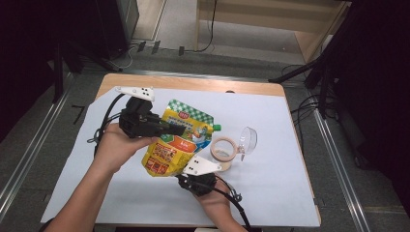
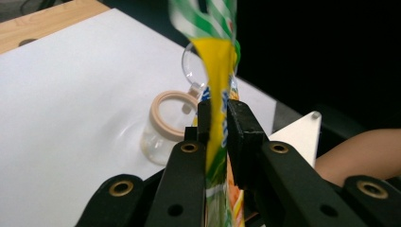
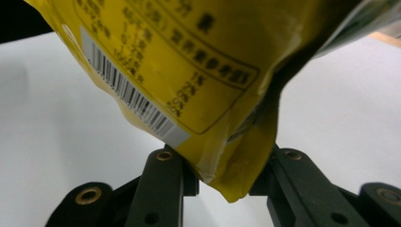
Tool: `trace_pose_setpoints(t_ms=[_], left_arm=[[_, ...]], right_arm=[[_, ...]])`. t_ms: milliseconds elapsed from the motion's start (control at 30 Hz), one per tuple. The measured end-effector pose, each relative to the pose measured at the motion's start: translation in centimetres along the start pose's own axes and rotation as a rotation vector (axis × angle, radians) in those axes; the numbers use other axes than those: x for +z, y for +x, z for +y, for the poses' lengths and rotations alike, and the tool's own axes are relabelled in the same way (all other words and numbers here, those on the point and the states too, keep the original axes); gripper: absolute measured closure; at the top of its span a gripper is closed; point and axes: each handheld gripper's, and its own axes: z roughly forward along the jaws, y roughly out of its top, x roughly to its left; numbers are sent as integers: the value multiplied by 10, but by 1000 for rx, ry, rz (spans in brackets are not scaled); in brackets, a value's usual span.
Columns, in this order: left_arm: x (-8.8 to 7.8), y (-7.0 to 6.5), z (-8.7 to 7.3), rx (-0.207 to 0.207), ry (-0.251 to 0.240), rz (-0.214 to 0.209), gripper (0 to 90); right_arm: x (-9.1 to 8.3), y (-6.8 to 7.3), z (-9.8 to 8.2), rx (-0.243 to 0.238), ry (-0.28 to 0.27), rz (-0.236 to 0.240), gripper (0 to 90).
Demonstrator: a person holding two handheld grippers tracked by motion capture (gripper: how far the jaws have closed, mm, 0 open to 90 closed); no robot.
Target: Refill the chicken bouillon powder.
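The left gripper is pinching the thin upper edge of a yellow and green pouch, its jaws nearly together with the film pressed between them. The right gripper is clasping the pouch's bottom corner, jaws set narrowly apart around the folded seam. In the high view the pouch is hanging tilted above the white sheet covering the table, between the left gripper and the right gripper. Just beside its green spout a clear jar is standing open, its hinged lid tipped up.
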Motion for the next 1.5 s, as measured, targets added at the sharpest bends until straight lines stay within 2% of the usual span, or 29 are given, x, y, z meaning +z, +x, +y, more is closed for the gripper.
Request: trace_pose_setpoints(t_ms=[100, 167, 233, 300, 467, 667, 967, 1133, 1267, 1367, 1500], left_arm=[[2, 2, -1, 0, -7, -12, 855], [4, 2, -1, 13, -7, 1, 855], [7, 3, -2, 17, -2, 10, 852], [11, 4, -3, 7, -5, -1, 848], [17, 5, -4, 10, 1, -4, 840], [28, 7, -5, -20, 6, -20, 829], [45, 6, -6, -17, 57, -15, 802], [52, 7, -7, -17, 79, -8, 783], [57, 7, -7, -39, 96, -16, 760], [60, 8, -7, -42, 110, -7, 749], [64, 9, -6, -64, 114, 38, 711]], right_arm=[[-2, 2, 0, 6, 1, 7, 743], [-2, 3, 0, 10, 4, 21, 742], [-3, 5, 1, -5, 7, 23, 740], [-5, 9, 1, -18, 11, 29, 736], [-6, 12, 2, -9, 21, 40, 734], [-9, 15, 3, 7, 20, 51, 726], [-11, 20, 4, 3, 28, 70, 710], [-11, 22, 5, 10, 25, 96, 697], [-14, 25, 8, -4, 20, 99, 674], [-14, 26, 9, -12, 23, 98, 659], [-13, 23, 10, 7, 29, 111, 643]])
